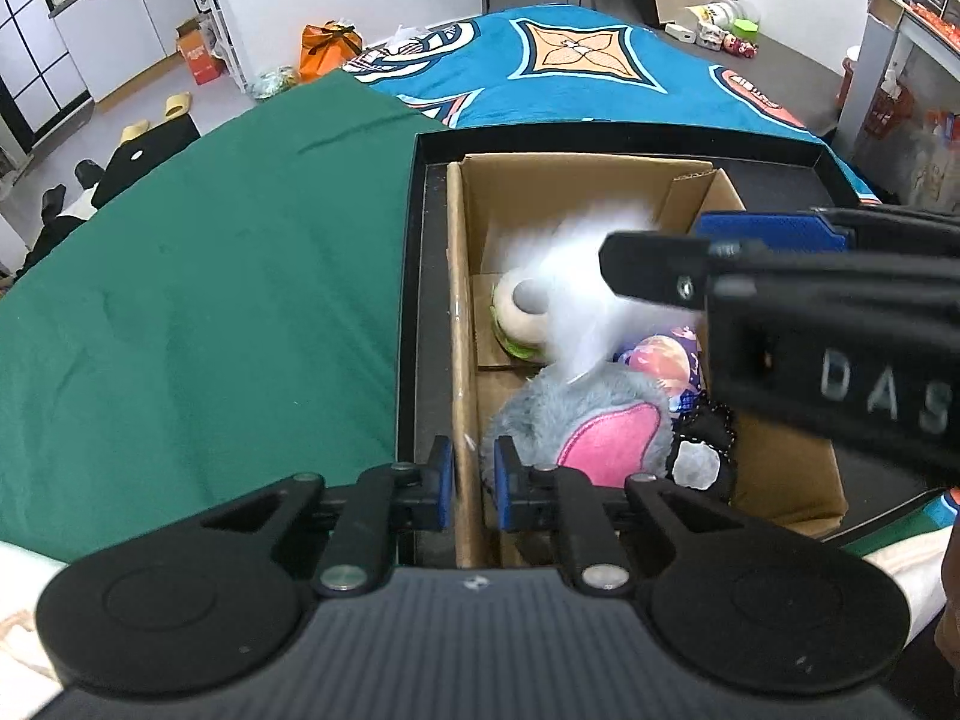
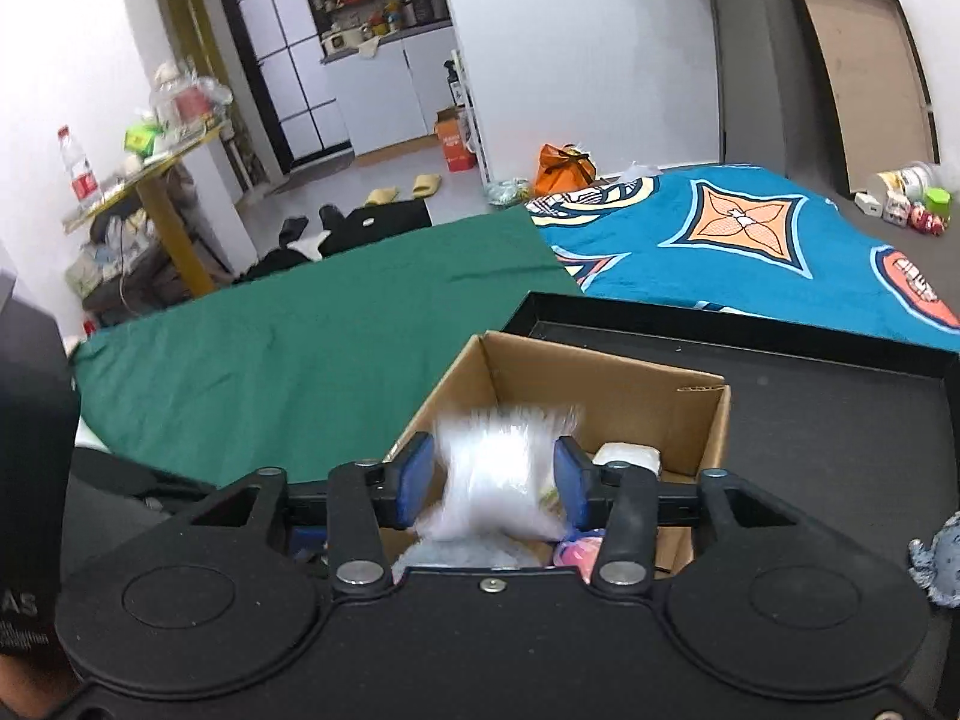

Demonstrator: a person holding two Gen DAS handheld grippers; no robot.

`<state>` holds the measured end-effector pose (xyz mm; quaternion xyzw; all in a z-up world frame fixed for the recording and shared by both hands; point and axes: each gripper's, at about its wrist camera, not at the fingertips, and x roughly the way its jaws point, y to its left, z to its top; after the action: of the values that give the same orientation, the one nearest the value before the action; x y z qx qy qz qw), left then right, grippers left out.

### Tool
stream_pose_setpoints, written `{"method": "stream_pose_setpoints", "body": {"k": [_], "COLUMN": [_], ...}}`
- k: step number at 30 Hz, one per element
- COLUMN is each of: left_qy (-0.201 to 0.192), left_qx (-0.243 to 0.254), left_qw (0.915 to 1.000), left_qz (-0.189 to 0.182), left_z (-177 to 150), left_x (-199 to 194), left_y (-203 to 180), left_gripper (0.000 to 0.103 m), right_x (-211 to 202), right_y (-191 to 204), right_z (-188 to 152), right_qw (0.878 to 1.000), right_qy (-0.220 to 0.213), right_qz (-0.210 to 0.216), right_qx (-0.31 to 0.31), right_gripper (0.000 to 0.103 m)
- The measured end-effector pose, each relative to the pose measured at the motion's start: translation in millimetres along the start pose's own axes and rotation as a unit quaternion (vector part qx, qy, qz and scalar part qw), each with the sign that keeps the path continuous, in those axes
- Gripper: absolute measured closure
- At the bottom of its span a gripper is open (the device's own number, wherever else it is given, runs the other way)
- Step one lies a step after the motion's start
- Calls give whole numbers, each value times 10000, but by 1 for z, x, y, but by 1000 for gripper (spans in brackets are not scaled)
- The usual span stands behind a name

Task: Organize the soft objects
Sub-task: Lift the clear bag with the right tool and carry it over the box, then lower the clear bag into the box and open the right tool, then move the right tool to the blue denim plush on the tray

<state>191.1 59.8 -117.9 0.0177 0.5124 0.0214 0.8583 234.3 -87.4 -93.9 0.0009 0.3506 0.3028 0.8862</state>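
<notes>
A cardboard box (image 1: pixel 600 180) stands in a black tray (image 1: pixel 414 276) on the bed. My left gripper (image 1: pixel 474 480) is shut on the box's left wall (image 1: pixel 463 420). Inside lie a grey and pink plush (image 1: pixel 576 426), a beige and green toy (image 1: pixel 522 318) and a purple toy (image 1: pixel 666 360). My right gripper (image 2: pixel 492 480) hangs over the box (image 2: pixel 606 390) with a blurred white fluffy toy (image 2: pixel 498 474) between its blue pads (image 2: pixel 414 480); the toy (image 1: pixel 588 276) shows below the right gripper (image 1: pixel 672 252) in the left wrist view.
A green cloth (image 1: pixel 210 300) and a blue patterned blanket (image 1: pixel 570 54) cover the bed. A grey plush (image 2: pixel 936 564) lies on the black tray (image 2: pixel 840 420) at the right. Slippers, boxes and bags stand on the floor beyond.
</notes>
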Motion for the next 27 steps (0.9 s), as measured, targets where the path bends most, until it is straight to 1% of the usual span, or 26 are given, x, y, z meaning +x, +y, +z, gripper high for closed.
{"method": "stream_pose_setpoints", "body": {"k": [4,7,12,14,16,18,21,25,27], "left_qy": [13,11,80,95,88,81,94,85,102], "left_qx": [-12,44,74,119,130,163,192,239,289], "left_qw": [10000,10000,9999,9998,9997,9995,9992,9984,9979], "left_qz": [-6,53,106,133,167,245,339,505,574], "left_z": [0,0,2,3,3,4,4,5,6], "left_x": [-1,-2,-2,-2,-3,-4,-4,-5,-4], "left_y": [1,-1,-3,-5,-7,-9,-11,-14,-15], "left_gripper": [89,86,84,80,70,65,62,49,47], "right_x": [-4,-10,-18,-21,-23,-24,-25,-23,-22], "right_y": [-7,-13,-23,-29,-33,-39,-51,-72,-82], "right_z": [-3,-5,-9,-11,-13,-16,-23,-32,-36], "right_qw": [9999,9997,9989,9985,9981,9976,9970,9953,9938], "right_qy": [86,133,201,237,257,277,284,271,263], "right_qz": [-90,-213,-417,-492,-559,-625,-718,-877,-997], "right_qx": [54,4,-61,-51,-64,-56,24,316,411], "right_gripper": [58,58,57,56,55,52,50,50,50]}}
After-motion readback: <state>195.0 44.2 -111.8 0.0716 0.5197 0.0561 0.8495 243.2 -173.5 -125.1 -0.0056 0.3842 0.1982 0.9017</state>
